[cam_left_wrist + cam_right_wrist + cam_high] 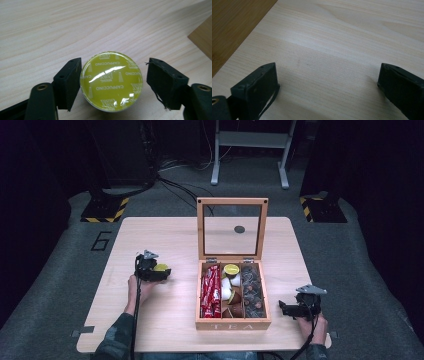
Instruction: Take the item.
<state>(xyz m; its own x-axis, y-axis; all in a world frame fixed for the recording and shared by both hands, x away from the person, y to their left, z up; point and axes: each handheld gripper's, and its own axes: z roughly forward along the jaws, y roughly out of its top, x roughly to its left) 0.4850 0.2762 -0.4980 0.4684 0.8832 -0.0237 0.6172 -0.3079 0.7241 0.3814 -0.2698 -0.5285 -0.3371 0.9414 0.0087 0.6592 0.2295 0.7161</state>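
In the high view a yellow-lidded cappuccino capsule is being straddled by the left gripper left of the tea box; in the left gripper view, one jaw is touching, the other being gapped, so centring is advised; in the right gripper view, the right gripper is being held open, empty.

The capsule's sides hide beneath its lid, and the box's darker contents are too small to tell.

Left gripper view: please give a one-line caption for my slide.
Yellow-lidded cappuccino capsule on the wooden table between the open left tongs, one jaw touching it, the other apart.
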